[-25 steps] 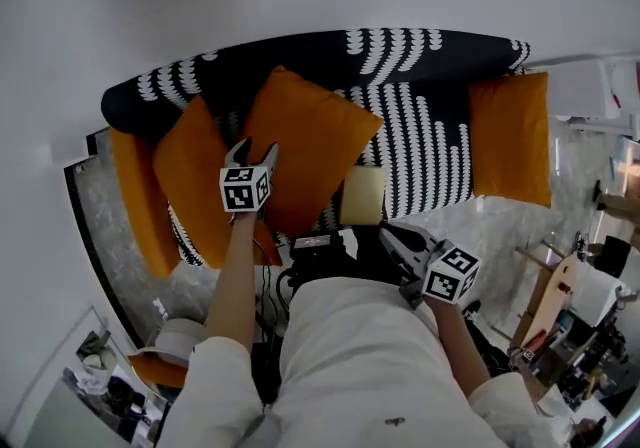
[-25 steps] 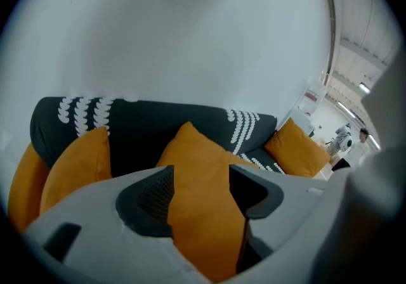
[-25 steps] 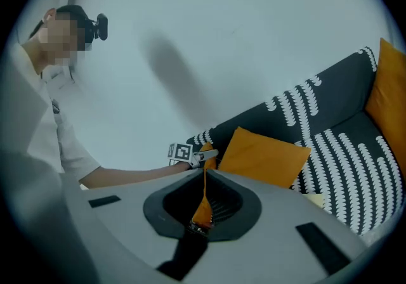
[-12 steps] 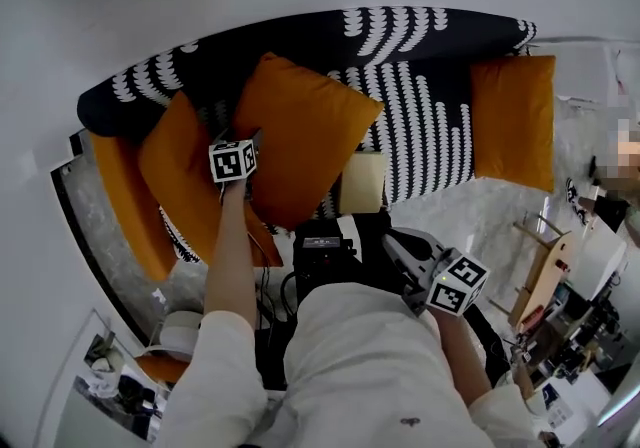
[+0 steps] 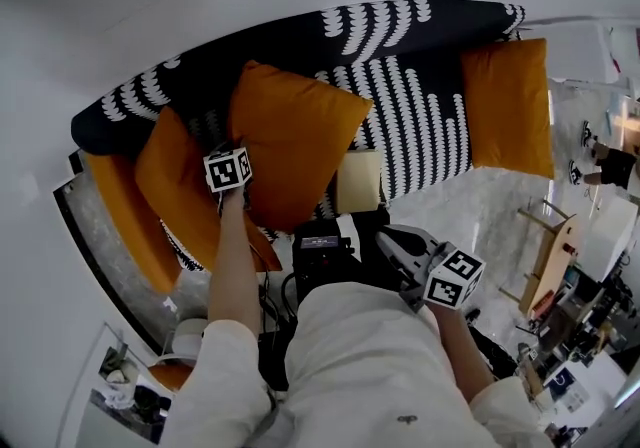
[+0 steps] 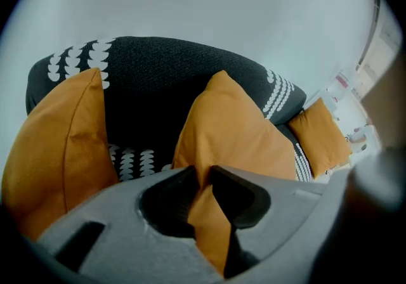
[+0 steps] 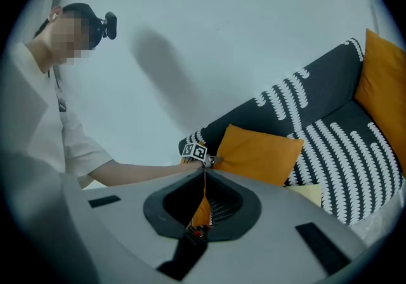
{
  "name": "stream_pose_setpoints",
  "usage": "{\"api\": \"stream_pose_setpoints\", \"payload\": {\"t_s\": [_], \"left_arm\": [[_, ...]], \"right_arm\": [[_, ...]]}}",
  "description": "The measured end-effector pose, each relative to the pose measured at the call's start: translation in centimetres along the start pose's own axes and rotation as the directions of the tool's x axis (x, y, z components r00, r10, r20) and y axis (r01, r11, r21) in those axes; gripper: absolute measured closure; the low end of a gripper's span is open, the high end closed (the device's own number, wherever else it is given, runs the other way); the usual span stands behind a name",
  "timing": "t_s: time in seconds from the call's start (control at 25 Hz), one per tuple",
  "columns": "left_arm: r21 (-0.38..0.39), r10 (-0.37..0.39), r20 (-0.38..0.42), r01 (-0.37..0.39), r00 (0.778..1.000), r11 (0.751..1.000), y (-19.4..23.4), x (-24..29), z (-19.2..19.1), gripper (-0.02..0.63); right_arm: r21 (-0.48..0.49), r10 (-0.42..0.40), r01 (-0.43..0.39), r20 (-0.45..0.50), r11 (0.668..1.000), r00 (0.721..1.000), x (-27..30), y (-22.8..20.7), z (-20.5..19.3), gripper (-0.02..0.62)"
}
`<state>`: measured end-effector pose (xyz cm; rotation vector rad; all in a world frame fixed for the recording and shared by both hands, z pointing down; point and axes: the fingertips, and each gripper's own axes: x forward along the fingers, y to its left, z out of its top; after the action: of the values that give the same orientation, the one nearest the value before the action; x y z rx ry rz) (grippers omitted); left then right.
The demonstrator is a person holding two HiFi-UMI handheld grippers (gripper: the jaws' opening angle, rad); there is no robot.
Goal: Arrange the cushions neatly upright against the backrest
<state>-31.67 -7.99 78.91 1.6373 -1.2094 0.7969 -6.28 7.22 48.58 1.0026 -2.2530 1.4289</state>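
A black sofa [image 5: 420, 126] with white pattern carries several orange cushions. The middle cushion [image 5: 295, 141] leans tilted against the backrest. My left gripper [image 5: 236, 151] is at its lower left edge. Its jaws have just been closing and now pinch a fold of the middle cushion [image 6: 219, 130] between them [image 6: 204, 178]. A second cushion [image 5: 175, 181] leans to its left, and a third [image 5: 508, 106] stands at the sofa's right end. My right gripper [image 5: 388, 236] hangs shut near my waist, holding nothing [image 7: 204, 172], and looks toward the middle cushion [image 7: 257, 153].
A pale yellow pad [image 5: 358, 181] lies on the seat beside the middle cushion. An orange armrest pad [image 5: 120, 221] is at the far left. A white wall backs the sofa. Wooden stands and clutter [image 5: 560, 246] crowd the right side over a marbled floor [image 5: 480, 216].
My left gripper has dropped onto the middle cushion's edge and its jaws have closed on the fabric. The right gripper has stayed where it was.
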Motion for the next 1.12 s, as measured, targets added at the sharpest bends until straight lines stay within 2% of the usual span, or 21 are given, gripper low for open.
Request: {"api": "stream_pose_setpoints", "payload": {"t_s": [0.2,0.4,0.76,0.92,1.12], "left_arm": [[0.03,-0.002,0.058,0.0,0.998,1.0,-1.6,-1.9,0.1,0.578],[0.022,-0.031,0.093,0.029,0.995,0.999,-3.7,-5.4,-1.1,0.588],[0.126,-0.167,0.142,0.15,0.976,0.981,-9.8,-11.5,-3.2,0.589],[0.184,-0.248,0.163,0.218,0.955,0.958,-12.5,-14.2,-4.0,0.589],[0.242,-0.323,0.167,0.279,0.932,0.929,-14.6,-16.9,-4.8,0.59]], "right_arm": [[-0.013,0.017,-0.017,0.012,1.0,1.0,-0.3,-0.2,0.2,0.584],[-0.014,0.038,-0.038,0.04,0.999,0.998,0.2,0.0,1.6,0.584],[-0.138,0.103,-0.101,0.011,0.985,0.995,3.9,4.4,3.2,0.584],[-0.2,0.064,-0.06,0.015,0.978,0.998,4.4,5.0,4.4,0.584],[-0.22,-0.007,0.02,0.06,0.975,0.998,3.9,4.4,6.0,0.583]]}}
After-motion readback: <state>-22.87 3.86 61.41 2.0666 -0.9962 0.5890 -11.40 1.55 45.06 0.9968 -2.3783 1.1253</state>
